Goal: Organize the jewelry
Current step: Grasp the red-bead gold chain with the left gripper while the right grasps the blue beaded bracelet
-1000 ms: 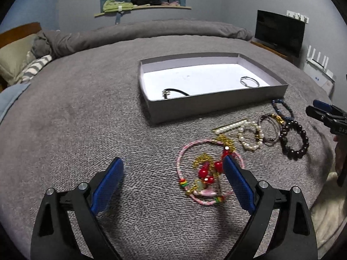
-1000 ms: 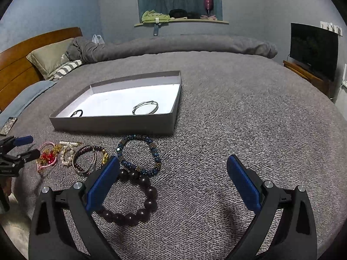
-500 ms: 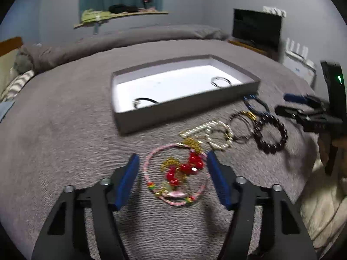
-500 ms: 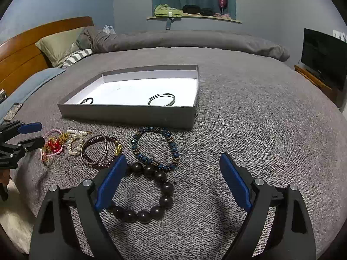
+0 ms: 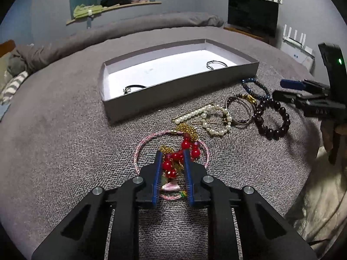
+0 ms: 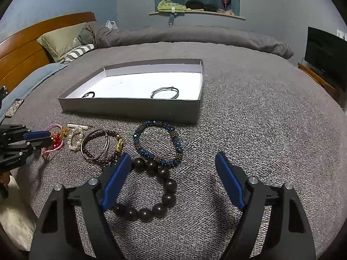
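A grey shallow box (image 5: 182, 82) (image 6: 130, 108) with a white floor lies on the bed and holds two thin bracelets (image 5: 215, 64) (image 5: 132, 87). In front of it lie loose pieces: a pink cord necklace with red beads and gold chain (image 5: 173, 158), a pearl clip and pearl ring (image 5: 214, 119), bangles (image 6: 99, 145), a blue beaded bracelet (image 6: 158, 143) and a dark bead bracelet (image 6: 156, 190). My left gripper (image 5: 172, 156) is nearly shut around the red beads. My right gripper (image 6: 173, 162) is open over the dark bead bracelet.
The grey blanket (image 6: 249, 130) covers the bed. Pillows (image 6: 63, 43) and a wooden headboard (image 6: 23, 47) are at the far left. A television (image 6: 325, 49) stands to the right. A phone (image 6: 14, 108) lies at the left edge of the bed.
My left gripper has lowered onto the pink necklace and its jaws have closed in around the red beads. My right gripper has moved a little forward over the dark bead bracelet and stays open.
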{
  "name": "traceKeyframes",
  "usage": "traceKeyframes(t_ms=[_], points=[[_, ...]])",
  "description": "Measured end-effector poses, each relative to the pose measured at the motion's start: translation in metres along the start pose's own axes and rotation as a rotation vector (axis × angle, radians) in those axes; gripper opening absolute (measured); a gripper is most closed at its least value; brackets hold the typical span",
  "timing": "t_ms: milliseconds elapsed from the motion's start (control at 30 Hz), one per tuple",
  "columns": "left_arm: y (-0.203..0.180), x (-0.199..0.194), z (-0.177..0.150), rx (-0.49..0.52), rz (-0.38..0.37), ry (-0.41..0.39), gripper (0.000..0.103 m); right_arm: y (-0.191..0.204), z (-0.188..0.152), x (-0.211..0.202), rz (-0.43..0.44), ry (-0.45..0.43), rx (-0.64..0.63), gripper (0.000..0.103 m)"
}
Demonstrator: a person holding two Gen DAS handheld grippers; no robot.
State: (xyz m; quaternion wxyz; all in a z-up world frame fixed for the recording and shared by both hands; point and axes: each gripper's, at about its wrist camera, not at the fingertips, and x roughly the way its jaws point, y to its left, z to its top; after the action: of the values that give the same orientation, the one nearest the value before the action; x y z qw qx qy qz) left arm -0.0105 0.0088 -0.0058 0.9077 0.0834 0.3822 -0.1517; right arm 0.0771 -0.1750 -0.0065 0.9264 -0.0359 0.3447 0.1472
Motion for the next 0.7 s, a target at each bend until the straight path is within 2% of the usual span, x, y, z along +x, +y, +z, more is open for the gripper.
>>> traceKeyframes(t_ms=[67,133,233,300,367,533,633,700], points=[[-0.004,0.001,0.000,0.022,0.014,0.000,0.012,-0.001,0.003,0.004,-0.006,0.005,0.002,0.054],[-0.006,0.004,-0.001,0.031,0.022,0.013,0.011,-0.002,0.007,0.009,-0.024,0.007,-0.002,0.047],[-0.005,0.005,-0.001,0.028,0.020,0.016,0.011,0.001,0.010,0.014,-0.034,0.010,-0.018,0.043],[-0.004,0.005,-0.001,0.025,0.017,0.017,0.011,0.003,0.011,0.019,-0.035,0.021,-0.028,0.036],[-0.003,0.005,-0.001,0.025,0.016,0.016,0.010,0.004,0.011,0.025,-0.032,0.044,-0.033,0.021],[-0.006,0.006,0.001,0.028,0.015,0.014,0.010,0.005,0.008,0.034,-0.033,0.083,-0.034,0.020],[-0.005,0.005,0.001,0.028,0.011,0.008,0.008,0.001,0.007,0.034,-0.020,0.087,-0.006,0.008],[-0.004,0.004,0.001,0.026,0.007,0.003,0.008,-0.003,0.007,0.032,-0.016,0.081,0.000,0.008]])
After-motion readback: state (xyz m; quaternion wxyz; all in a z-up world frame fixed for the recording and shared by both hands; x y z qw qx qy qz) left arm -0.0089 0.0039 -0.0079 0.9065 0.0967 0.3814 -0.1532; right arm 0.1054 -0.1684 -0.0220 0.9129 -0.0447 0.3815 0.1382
